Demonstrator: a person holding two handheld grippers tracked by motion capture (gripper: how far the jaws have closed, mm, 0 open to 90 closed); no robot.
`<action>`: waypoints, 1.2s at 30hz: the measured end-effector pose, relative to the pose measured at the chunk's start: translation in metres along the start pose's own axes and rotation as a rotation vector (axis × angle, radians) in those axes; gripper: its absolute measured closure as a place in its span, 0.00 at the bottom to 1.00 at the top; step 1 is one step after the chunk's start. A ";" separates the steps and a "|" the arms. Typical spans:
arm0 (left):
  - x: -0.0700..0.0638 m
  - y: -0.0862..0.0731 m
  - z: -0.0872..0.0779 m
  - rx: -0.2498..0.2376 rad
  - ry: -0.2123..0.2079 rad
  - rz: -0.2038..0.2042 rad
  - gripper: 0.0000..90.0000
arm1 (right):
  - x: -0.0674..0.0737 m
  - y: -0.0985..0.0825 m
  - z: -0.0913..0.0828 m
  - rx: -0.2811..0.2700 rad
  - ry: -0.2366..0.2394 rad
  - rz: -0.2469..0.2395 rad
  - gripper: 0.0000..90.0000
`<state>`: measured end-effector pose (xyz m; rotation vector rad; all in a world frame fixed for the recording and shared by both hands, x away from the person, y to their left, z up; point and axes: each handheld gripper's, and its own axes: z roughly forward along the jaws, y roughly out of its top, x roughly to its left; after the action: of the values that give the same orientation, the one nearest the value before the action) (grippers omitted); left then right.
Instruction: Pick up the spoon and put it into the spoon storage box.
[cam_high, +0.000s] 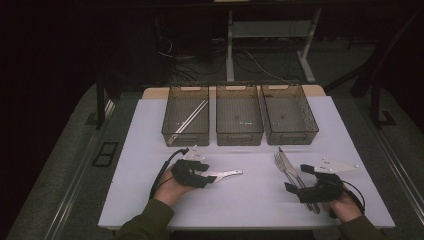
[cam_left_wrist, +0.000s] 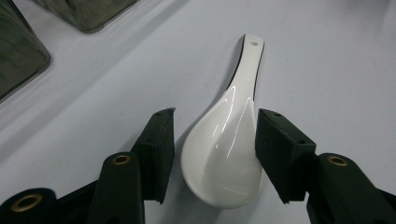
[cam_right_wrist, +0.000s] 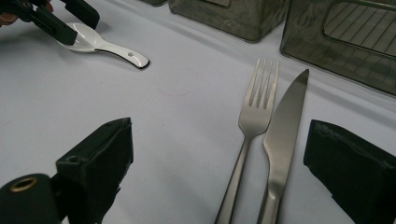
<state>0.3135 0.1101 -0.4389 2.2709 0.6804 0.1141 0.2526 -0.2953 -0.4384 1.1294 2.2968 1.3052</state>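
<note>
Dark room, white table (cam_high: 250, 200), left gripper (cam_left_wrist: 215, 140) fingers straddling spoon (cam_left_wrist: 224, 154), right gripper (cam_right_wrist: 219, 158) fingers wide

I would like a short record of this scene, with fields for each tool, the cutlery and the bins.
left tool: open, jaws either side of the white ceramic spoon, small gaps visible
right tool: open, over the handles of the steel fork and steel knife
bins: three smoky clear plastic bins in a row; left one holds metal chopsticks
surface: white table
</note>
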 end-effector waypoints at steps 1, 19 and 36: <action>0.000 0.000 0.000 0.003 -0.002 0.000 0.52 | 0.000 0.000 0.000 -0.001 0.000 0.001 0.09; -0.004 0.001 0.002 0.067 -0.064 0.037 0.85 | 0.000 0.000 0.000 0.000 -0.001 0.000 0.09; -0.024 0.015 0.001 0.122 0.031 0.154 0.90 | 0.000 0.000 0.000 -0.001 0.000 -0.001 0.09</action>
<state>0.2998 0.0885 -0.4264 2.4419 0.5408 0.1862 0.2527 -0.2958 -0.4381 1.1276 2.2959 1.3062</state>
